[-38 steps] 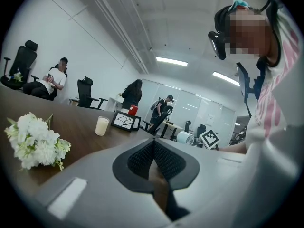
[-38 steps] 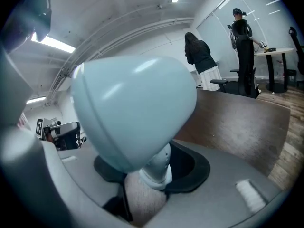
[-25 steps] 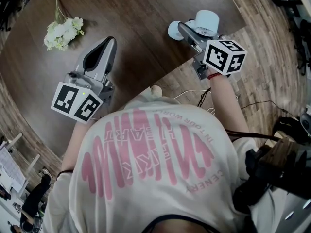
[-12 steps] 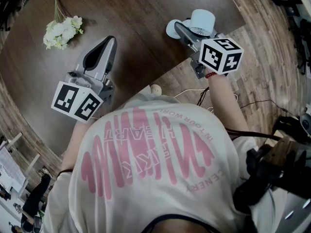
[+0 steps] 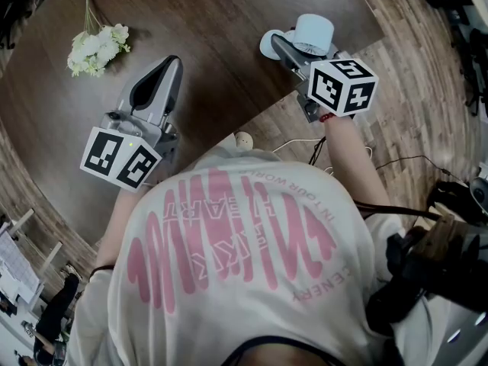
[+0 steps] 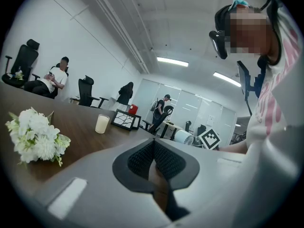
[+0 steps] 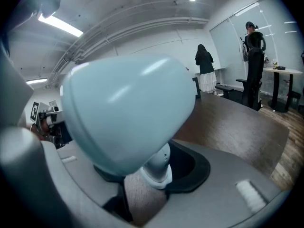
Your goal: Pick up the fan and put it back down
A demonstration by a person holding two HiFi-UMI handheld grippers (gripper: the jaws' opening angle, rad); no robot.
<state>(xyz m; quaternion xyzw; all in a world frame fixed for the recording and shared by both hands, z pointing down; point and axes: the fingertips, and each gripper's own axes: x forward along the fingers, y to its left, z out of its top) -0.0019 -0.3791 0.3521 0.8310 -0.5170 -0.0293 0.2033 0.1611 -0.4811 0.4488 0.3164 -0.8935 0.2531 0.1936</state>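
The fan (image 5: pixel 314 30) is small and pale blue, with a round head and a white neck. In the head view it is at the wooden table's (image 5: pixel 221 21) right edge. My right gripper (image 5: pixel 280 46) is shut on the fan's neck (image 7: pixel 156 167), and the blue head (image 7: pixel 128 122) fills the right gripper view just above the jaws. Whether the base touches the table is hidden. My left gripper (image 5: pixel 169 65) hovers over the table's near left part, shut, with nothing between its pads (image 6: pixel 142 160). From the left gripper view the fan (image 6: pixel 183 137) shows far off.
A bunch of white flowers (image 5: pixel 97 50) lies on the table's far left, also seen as flowers (image 6: pixel 33 137) beside my left gripper. A pale cup (image 6: pixel 102 123) and a framed picture (image 6: pixel 126 119) stand farther along the table. Cables (image 5: pixel 305 147) trail on the wooden floor. People and office chairs are in the background.
My right gripper, with the fan in it, has shifted a little left in the head view and rolled slightly. The left gripper has stayed still.
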